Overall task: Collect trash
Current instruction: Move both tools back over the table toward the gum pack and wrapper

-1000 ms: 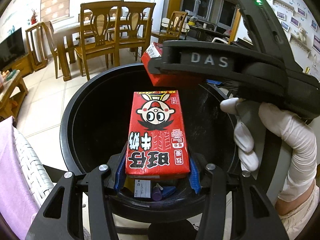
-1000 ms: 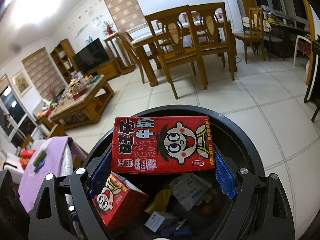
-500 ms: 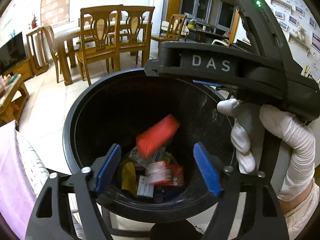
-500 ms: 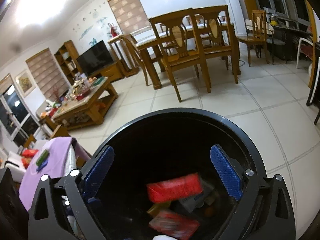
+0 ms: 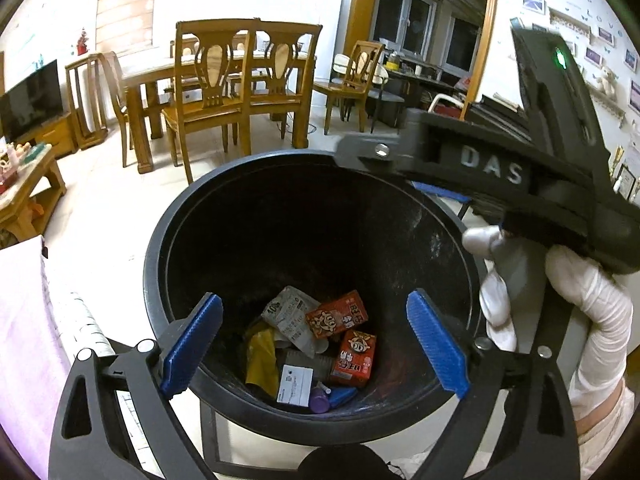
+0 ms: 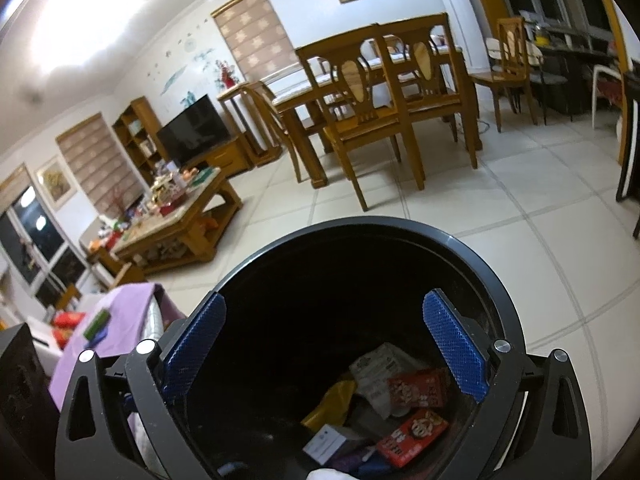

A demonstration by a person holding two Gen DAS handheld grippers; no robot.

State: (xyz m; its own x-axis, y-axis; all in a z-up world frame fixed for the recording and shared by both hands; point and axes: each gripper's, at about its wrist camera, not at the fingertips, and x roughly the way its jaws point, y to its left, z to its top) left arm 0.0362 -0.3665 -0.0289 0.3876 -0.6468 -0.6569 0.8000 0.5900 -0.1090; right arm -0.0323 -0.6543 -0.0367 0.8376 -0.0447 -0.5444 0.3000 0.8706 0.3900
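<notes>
While both jaws gape over black bin [image 5: 160, 240] | pale tiled floor [image 6: 500, 184] | wooden dining chairs [image 5: 212, 92] (behind)

The bin [image 5: 168, 240] is matt black plastic, its inner wall scuffed with pale dust. Both red cartons [image 5: 356, 358] inside look like glossy printed card, beside crumpled white paper [image 5: 288, 312]. The left tongs [image 5: 316, 344] have matt black plastic arms, shiny metal screws and rough, cross-hatched blue pads [image 5: 192, 344]. The floor [image 6: 540, 208] is smooth, glossy tile; the chairs [image 5: 208, 92] are varnished wood.
</notes>
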